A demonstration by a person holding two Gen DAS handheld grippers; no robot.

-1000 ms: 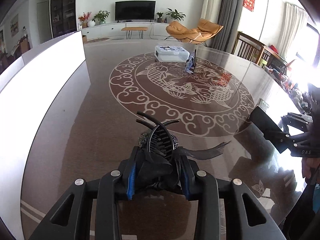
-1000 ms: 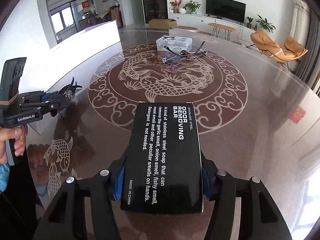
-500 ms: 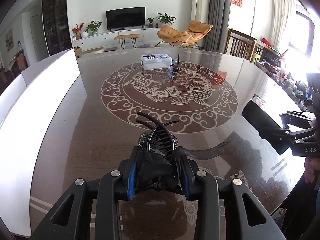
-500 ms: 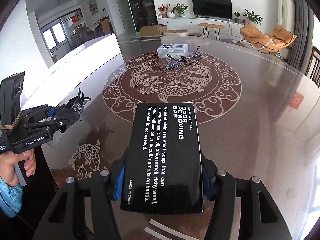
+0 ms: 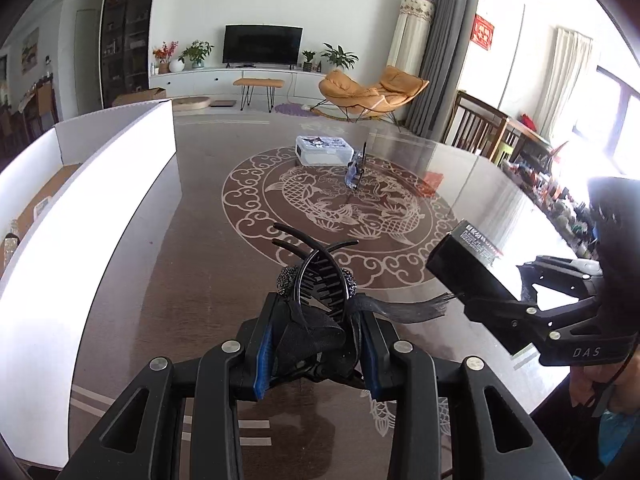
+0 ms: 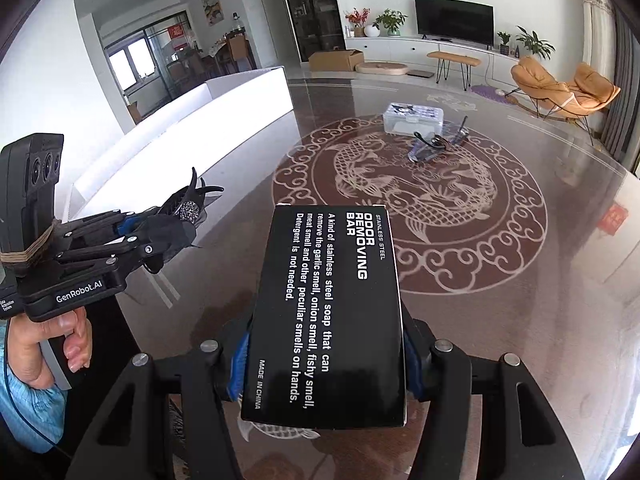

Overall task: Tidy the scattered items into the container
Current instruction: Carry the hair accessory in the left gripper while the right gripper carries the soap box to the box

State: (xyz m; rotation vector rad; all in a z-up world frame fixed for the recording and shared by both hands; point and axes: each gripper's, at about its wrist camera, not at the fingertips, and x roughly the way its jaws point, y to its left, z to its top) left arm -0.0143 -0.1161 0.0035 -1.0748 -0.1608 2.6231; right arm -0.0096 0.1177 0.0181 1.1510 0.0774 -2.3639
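Observation:
In the left wrist view my left gripper [image 5: 316,328] is shut on a black hair claw clip [image 5: 320,280] with a rhinestone knot and a dark ribbon. It hangs above the dark koi-patterned table [image 5: 192,248]. My right gripper [image 6: 324,360] is shut on a black "odor removing bar" box [image 6: 332,304], held flat with the print facing up. That box [image 5: 464,264] also shows at the right of the left wrist view. The left gripper [image 6: 160,232] with the clip [image 6: 188,208] is at the left of the right wrist view. A white open container [image 5: 100,184] stands along the table's left side.
A small clear lidded plastic box [image 5: 324,150] and a pair of glasses [image 5: 354,170] lie on the far part of the koi medallion. The container's long white wall [image 6: 224,104] runs along the table edge. A person's hand [image 6: 44,356] holds the left gripper's handle.
Both grippers have risen off the table with their loads and come closer together. The right gripper with its box now looms larger in the left wrist view, and the white container's inside shows.

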